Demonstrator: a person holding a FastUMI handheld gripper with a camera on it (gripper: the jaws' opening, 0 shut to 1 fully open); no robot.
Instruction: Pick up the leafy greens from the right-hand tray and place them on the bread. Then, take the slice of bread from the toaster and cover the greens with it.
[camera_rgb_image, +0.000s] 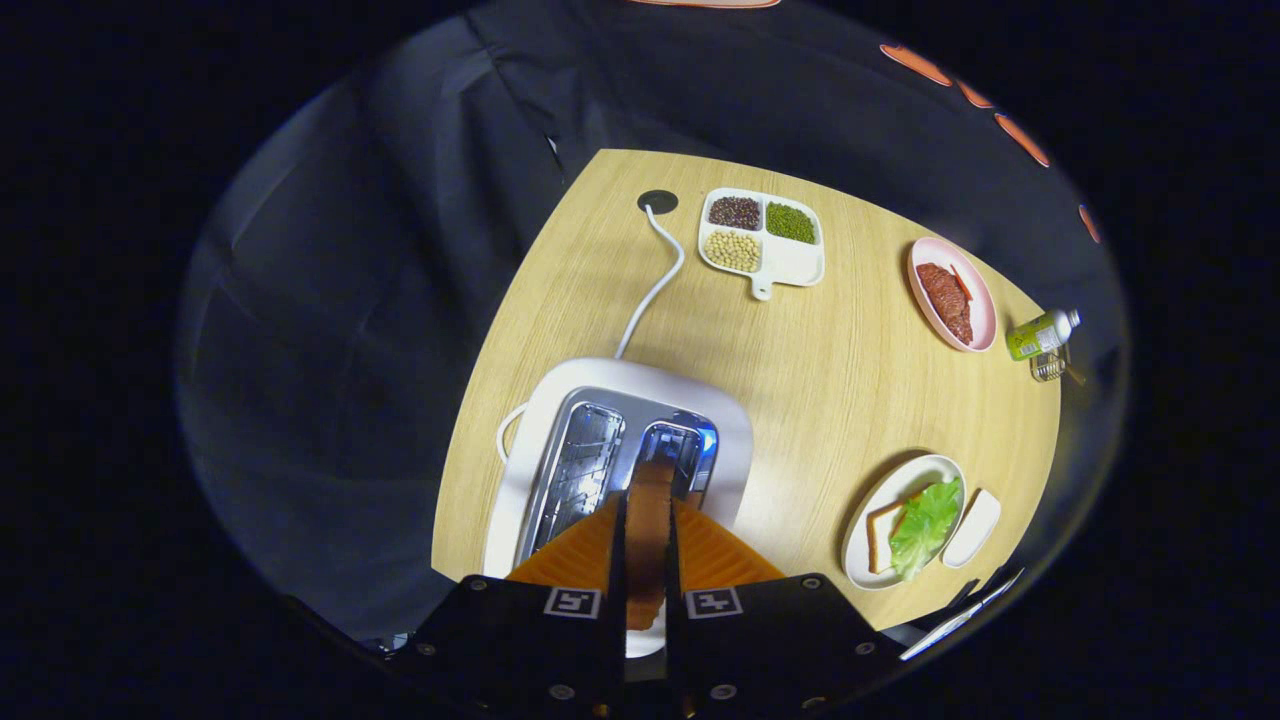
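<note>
- Your gripper (646, 540) is clamped on the bread slice (648, 520), both fingers pressing its faces, right above the toaster (560, 420).
- The greens (925, 515) lie on the other bread (880, 530) on the plate (870, 575).
- The plate sits on the table (830, 370), well apart from the toaster.

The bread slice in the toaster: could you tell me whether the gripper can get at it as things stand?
Apparently yes: the gripper seems closed on the bread slice standing edge-on between its fingers, just above the toaster slot, with nothing in the way.
</note>
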